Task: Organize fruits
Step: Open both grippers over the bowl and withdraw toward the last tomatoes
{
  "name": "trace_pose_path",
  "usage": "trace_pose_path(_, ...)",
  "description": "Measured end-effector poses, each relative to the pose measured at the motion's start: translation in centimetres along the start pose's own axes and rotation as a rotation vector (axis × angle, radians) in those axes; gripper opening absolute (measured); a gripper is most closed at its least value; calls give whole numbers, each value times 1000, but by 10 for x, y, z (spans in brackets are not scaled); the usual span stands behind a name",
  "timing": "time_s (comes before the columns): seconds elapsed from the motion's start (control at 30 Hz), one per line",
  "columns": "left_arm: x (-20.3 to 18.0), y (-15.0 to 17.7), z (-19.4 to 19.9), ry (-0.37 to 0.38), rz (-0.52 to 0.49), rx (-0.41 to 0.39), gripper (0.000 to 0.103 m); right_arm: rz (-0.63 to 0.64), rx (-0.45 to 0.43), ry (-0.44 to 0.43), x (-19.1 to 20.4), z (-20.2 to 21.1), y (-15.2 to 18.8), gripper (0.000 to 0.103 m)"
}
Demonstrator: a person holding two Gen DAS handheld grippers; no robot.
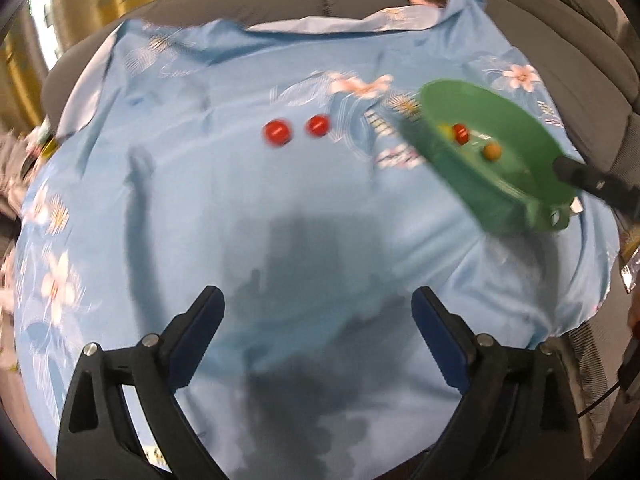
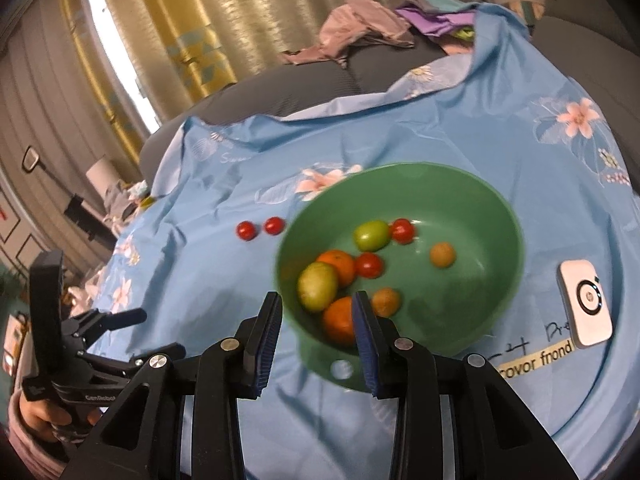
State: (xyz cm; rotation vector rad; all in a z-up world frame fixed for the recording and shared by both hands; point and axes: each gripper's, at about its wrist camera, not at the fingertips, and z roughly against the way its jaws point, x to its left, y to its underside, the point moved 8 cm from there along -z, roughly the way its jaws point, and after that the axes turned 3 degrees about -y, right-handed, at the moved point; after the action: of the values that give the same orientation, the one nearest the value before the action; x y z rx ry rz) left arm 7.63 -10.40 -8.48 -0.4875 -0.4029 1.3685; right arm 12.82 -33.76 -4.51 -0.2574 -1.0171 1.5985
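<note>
Blue floral cloth point(image 1: 320, 208) covers a grey cushioned seat, with curtains behind. On it the green bowl point(image 2: 472, 196) appears tilted and lifted; the right gripper point(image 2: 316, 320) seems to pinch its near rim, one finger inside the wall and one outside. It holds oranges, green fruits, cherry tomatoes and small tan fruits. Two cherry tomatoes point(image 1: 298, 129) lie loose on the cloth, straight ahead of the left gripper point(image 1: 318, 312), which hovers spread and empty well short of them. The step in hand looks like gathering these last two; the next move would call for the left claw to reach forward and close on the nearer one point(image 1: 277, 133). Cloth around them is bare, so approach is free; a white device point(image 2: 585, 303) lies to the right claw's right, near the cloth's edge
</note>
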Motion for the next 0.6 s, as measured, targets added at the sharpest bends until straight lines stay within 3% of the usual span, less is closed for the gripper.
trace_pose_path(0.23, 38, 35, 2, -36, 105, 37, 95, 71, 36, -32, 36, -13, 4, 36)
trace_pose_path(0.6, 68, 35, 23, -66, 153, -43, 95, 158, 102, -60, 81, -36, 14, 36)
